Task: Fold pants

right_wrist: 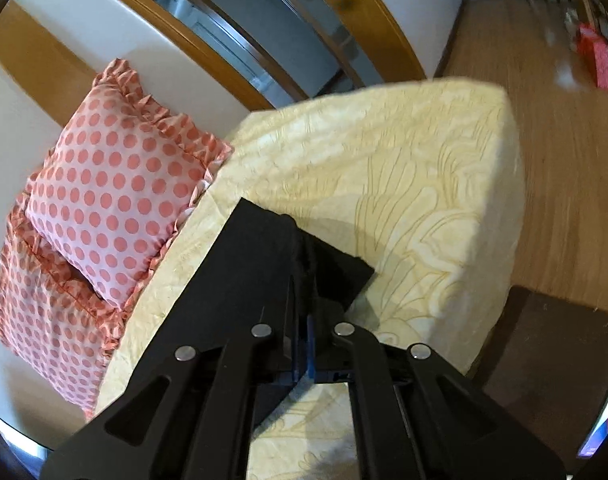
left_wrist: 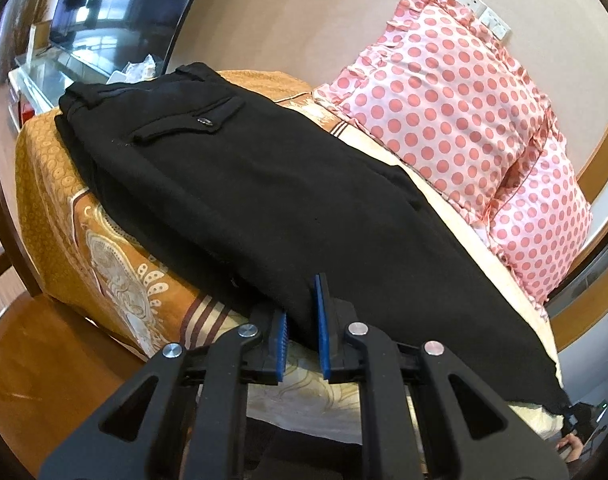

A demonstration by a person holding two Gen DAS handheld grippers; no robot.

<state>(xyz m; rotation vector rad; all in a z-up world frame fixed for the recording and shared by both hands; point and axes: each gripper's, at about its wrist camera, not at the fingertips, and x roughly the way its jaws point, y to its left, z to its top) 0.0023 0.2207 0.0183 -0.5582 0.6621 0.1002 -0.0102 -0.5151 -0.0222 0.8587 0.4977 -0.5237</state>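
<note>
Black pants lie lengthwise on the bed, waistband and back pocket at the far left, legs running toward the near right. My left gripper has its blue pads either side of the near edge of the pants at mid-leg, with a gap still between them. My right gripper is shut on the hem end of the pants, which is bunched between its fingers and held just above the cream bedspread.
Two pink polka-dot pillows lie along the wall side of the bed; they also show in the right wrist view. Wooden floor surrounds the bed's corner. A dark screen on a cabinet stands beyond the waistband.
</note>
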